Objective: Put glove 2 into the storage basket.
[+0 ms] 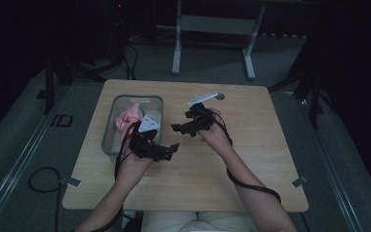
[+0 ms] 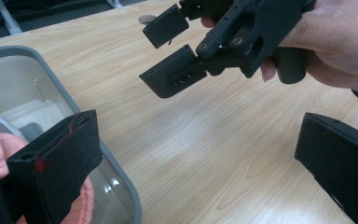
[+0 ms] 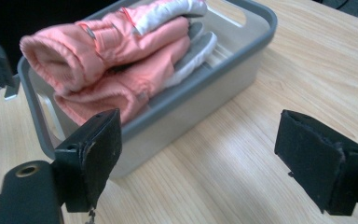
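Note:
A pair of pink and white padded gloves [image 1: 128, 118] [image 3: 116, 60] lies in a grey plastic bin [image 1: 107, 140] [image 3: 205, 81] on the left part of the wooden table. My left gripper [image 1: 170, 152] [image 2: 200, 172] hovers open just right of the bin's near corner, nothing between its jaws. My right gripper [image 1: 182, 122] [image 3: 205, 158] is also open and empty, held above the table's middle and pointing left toward the bin. In the left gripper view the right gripper [image 2: 172, 53] shows ahead, a hand around its handle. The bin's rim [image 2: 116, 172] sits beside my left jaw.
The wooden table [image 1: 251, 145] has a round grommet hole [image 1: 220, 96] near its far edge. A white desk frame [image 1: 212, 29] stands on the floor behind. A black cable [image 1: 41, 181] loops on the floor at the left.

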Available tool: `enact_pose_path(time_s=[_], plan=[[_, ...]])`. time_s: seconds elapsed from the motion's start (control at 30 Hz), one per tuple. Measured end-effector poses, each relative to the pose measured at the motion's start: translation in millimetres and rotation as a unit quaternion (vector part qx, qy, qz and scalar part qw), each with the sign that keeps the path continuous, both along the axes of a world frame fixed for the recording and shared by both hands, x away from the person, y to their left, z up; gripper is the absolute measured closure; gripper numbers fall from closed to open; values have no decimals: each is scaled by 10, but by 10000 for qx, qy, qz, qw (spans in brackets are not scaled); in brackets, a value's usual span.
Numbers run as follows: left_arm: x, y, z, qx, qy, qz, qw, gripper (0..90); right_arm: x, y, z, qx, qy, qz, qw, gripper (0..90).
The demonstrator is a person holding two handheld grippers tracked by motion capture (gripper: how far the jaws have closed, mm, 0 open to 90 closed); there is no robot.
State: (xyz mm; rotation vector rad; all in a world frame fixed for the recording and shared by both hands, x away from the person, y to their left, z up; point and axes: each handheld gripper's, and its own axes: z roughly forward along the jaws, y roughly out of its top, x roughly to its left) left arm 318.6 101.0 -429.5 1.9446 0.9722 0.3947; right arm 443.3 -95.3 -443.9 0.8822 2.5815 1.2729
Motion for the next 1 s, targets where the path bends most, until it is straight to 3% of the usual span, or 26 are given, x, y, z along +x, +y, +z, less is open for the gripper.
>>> enact_pose_path(time_s=[0.23, 0.47, 0.73, 0.8, 0.97, 1.0], plan=[[-47, -123, -99, 195, -68, -102, 9997, 0, -36, -102, -131, -98, -8, 1, 10000, 147], [-105, -201, -212, 227, -153, -223, 9994, 0, -61, -192, -264, -175, 41, -84, 9998, 148], [-138, -326, -420, 480, -169, -403, 9979, 0, -81, -310, -474, -316, 99, -258, 9991, 149], [-144, -350, -472, 536, -220, -367, 9976, 0, -88, -336, -534, -367, 13, -352, 9987, 146], [-158, -418, -586, 621, -185, -416, 9970, 0, -74, -404, -682, -392, 12, -529, 9978, 146], [-160, -429, -616, 561, -181, -427, 9973, 0, -77, -414, -705, -403, 27, -541, 9977, 146]])
